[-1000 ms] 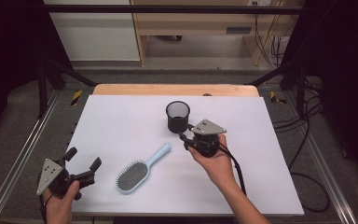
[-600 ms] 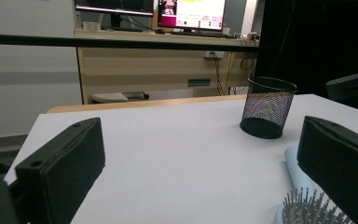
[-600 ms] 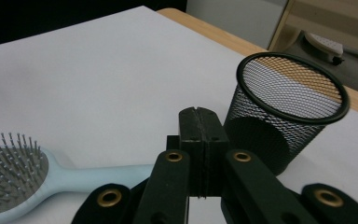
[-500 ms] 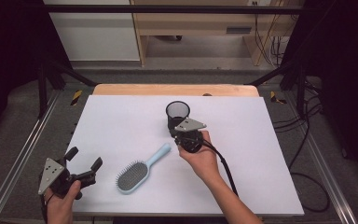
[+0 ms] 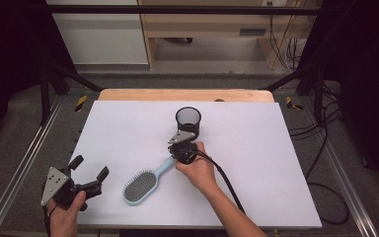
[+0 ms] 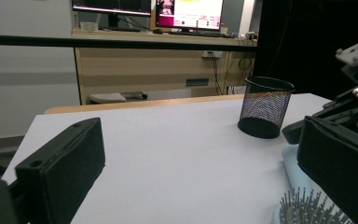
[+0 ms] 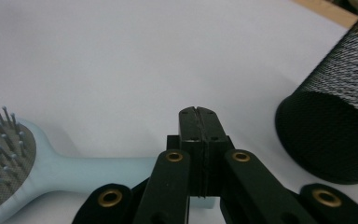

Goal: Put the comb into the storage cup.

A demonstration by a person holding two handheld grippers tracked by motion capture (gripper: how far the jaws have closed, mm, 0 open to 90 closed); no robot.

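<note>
Standing on the white desk (image 5: 256, 163) is a black mesh cup (image 5: 188, 121). It is upright, with its open top facing up. From above, the inside looks dark, and I cannot tell if anything is in it.

The light blue hairbrush (image 5: 143, 183) lies flat on the desk, with its bristles up. Its handle points toward the cup. The brush head is nearer the person, and the cup is a little way past the end of the handle.

The right gripper (image 5: 182, 148) is right over the end of the brush handle, just in front of the cup. Its fingers (image 7: 198, 123) are pressed tight together, with nothing between them. In the right gripper view the blue handle lies under the closed fingers, and the cup stands just beside them on the right.

The left gripper (image 5: 86, 170) is at the near left corner of the desk, well apart from the brush and the cup. Its fingers (image 6: 65, 163) are spread wide and hold nothing.
</note>
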